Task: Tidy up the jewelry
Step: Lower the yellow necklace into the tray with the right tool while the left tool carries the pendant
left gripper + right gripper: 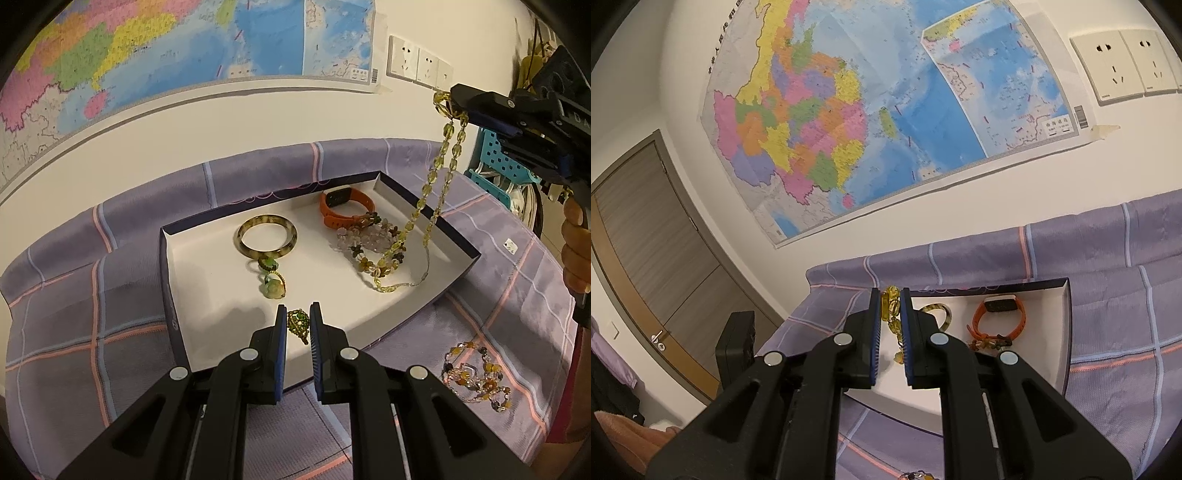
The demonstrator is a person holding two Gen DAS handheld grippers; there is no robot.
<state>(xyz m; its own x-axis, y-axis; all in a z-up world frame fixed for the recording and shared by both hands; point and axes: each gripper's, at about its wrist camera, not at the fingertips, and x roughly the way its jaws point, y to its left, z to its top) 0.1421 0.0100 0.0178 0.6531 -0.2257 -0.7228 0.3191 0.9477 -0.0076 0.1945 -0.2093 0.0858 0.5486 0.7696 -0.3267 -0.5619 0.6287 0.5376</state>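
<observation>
Left wrist view first: the left gripper (299, 317) hangs over the near edge of a shallow white-lined cardboard box with dark outer walls (207, 288), which sits on a purple plaid cloth (74, 295). Its jaws stand slightly apart, and a small green beaded ornament (297, 325) sits between the fingertips; whether the pads actually press it I cannot tell. Inside the box lie a mottled brown-green bangle (266, 236), a green jade pendant on a cord (273, 286) just in front of it, an orange-strapped smartwatch (345, 208) toward the far corner, and a heap of pale and brown flower-shaped beads (369, 242) beside the watch. At upper right the right gripper (452, 98) pinches the top of a long yellow translucent bead necklace (437, 173), which hangs down so its lower loop rests on the box floor near the bead heap. Outside the box, on the cloth at right, lies a tangled multicoloured bead bracelet (476, 373). A coloured wall map (147, 55) and white wall sockets (417, 59) are behind.

Right wrist view: the right gripper (890, 299) has its jaws closed on the yellow necklace (890, 306), beads showing between the pads and dangling below. Beyond it are the box (1065, 314), the bangle (942, 310) and the orange smartwatch (999, 314). A brown door (646, 240) is at left.
</observation>
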